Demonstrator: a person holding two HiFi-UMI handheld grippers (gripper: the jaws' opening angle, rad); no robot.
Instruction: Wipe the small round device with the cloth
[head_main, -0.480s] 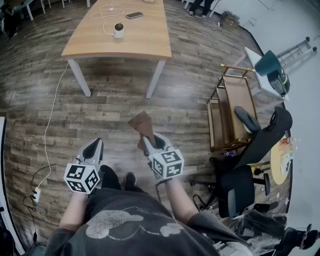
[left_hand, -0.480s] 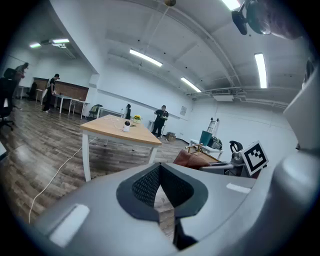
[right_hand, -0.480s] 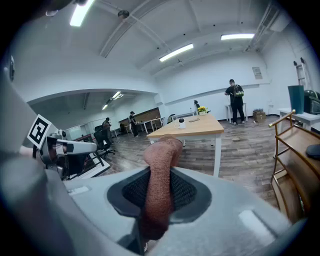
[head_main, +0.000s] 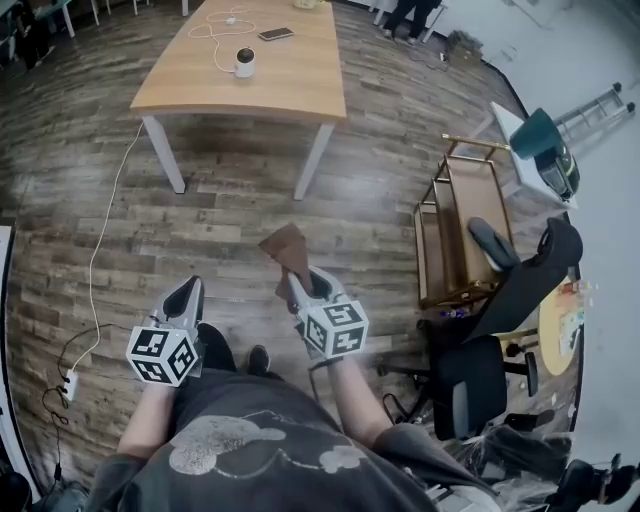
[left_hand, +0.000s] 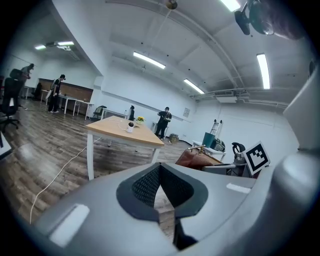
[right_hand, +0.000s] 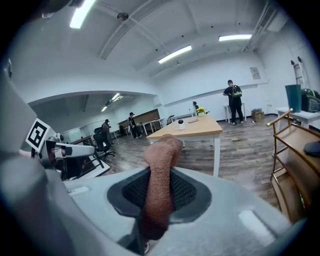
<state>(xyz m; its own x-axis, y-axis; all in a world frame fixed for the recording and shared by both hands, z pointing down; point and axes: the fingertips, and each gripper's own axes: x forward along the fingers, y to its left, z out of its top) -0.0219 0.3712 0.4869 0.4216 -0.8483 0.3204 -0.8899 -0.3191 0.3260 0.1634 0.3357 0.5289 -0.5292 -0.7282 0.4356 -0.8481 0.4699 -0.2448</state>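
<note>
The small round white device (head_main: 244, 62) stands on a wooden table (head_main: 290, 85) far ahead; it also shows in the left gripper view as the device (left_hand: 130, 127) and in the right gripper view as the device (right_hand: 181, 124). A brown cloth (head_main: 287, 251) sticks up from my right gripper (head_main: 305, 283), which is shut on it; in the right gripper view the cloth (right_hand: 159, 185) fills the gap between the jaws. My left gripper (head_main: 186, 296) is shut and holds nothing, its jaws meeting in the left gripper view (left_hand: 159, 172). Both grippers hang low over the floor, well short of the table.
A white cable (head_main: 100, 240) runs from the table down to a socket on the floor. A phone (head_main: 275, 34) lies on the table. At the right are a wooden cart (head_main: 465, 220) and a black office chair (head_main: 500, 320). People stand far off.
The view has shifted slightly toward the table. Both grippers keep their places and the cloth stays clamped in the right one.
</note>
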